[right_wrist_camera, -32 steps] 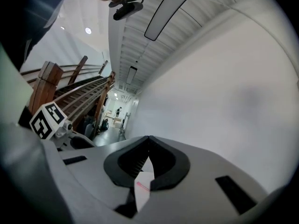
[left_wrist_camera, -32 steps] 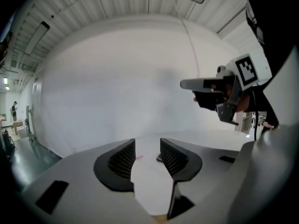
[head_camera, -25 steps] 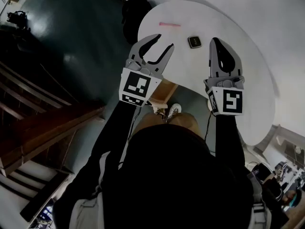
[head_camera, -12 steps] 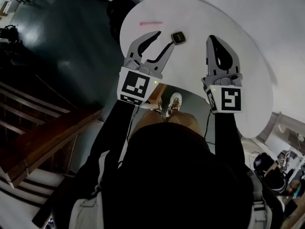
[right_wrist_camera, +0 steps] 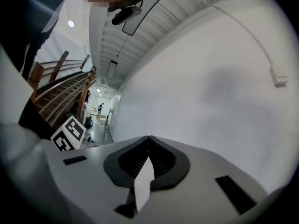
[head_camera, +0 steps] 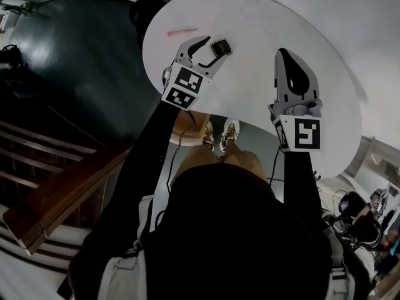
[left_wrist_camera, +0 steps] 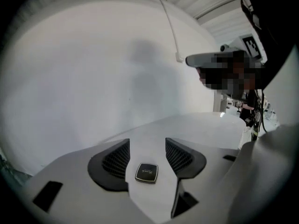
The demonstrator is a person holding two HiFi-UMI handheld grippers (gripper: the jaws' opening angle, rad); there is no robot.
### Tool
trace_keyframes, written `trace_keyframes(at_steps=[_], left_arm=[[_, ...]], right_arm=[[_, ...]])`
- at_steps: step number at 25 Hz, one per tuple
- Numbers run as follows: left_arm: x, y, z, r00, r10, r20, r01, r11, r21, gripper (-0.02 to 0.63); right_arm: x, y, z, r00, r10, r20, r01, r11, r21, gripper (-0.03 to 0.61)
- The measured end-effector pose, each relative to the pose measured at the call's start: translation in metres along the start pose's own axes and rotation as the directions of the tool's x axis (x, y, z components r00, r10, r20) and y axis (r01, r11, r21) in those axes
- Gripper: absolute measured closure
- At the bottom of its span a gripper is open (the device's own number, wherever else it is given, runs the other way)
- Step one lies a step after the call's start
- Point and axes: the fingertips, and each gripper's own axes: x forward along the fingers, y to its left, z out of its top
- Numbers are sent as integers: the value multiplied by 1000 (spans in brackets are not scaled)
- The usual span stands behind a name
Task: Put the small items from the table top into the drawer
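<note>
A small black square item (head_camera: 220,46) lies on the white oval table (head_camera: 269,24), and a pink stick (head_camera: 182,32) lies further left on it. My left gripper (head_camera: 214,47) is low over the table. Its jaws have just been opening and now stand either side of the black item (left_wrist_camera: 146,172). Neither pad (left_wrist_camera: 117,158) touches it. My right gripper (head_camera: 282,54) hangs over the table's middle, shut and empty. In the right gripper view its tips (right_wrist_camera: 148,139) meet with nothing between them.
A brown wooden part (head_camera: 187,119) shows under the table's near edge, beside the person's shoes (head_camera: 229,133). Wooden stairs (head_camera: 56,186) run along the left, and dark floor lies beyond the table's left rim. A white wall stands behind the table.
My left gripper has moved forward and down to the black item, and its jaws have spread wider around it. My right gripper has shifted a little and stays shut.
</note>
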Motion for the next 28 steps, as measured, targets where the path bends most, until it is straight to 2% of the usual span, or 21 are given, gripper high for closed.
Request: trace_keyframes(at_steps=[2,5,12,16,20,21,24,28], left_arm=[[27,-6,-21,996,-44,-74,45,999,9,342],[56,-12,-48,980,-113,-162,110,994,-23,309],[100,-10,-89,921,-187,-342,204,979,13,285],[115,-7,-111,875,-230,-426,267,963,27,278],[124,-12,-136,811,-289,-508,341,940,8,270],[125,-13,-141,801,-303,-516,353,936,-1,267],[126,-9,-143,811,-322,-488,351,936,-34,273],[121,-10,-140,818,-300,-491,317,947,-50,278]], right_arm=[[-6,-13,-9,1000,-18,-19,18,1000,10,552],[-12,-29,-18,998,-41,-38,42,999,21,552],[-18,-52,-38,995,-56,-81,59,998,33,552],[-21,-59,-45,993,-59,-99,62,998,23,552],[-22,-66,-46,991,-82,-106,86,996,33,552],[-23,-66,-47,990,-86,-108,90,995,34,552],[-25,-69,-51,988,-97,-121,102,994,38,552],[-28,-70,-58,984,-103,-146,109,993,33,552]])
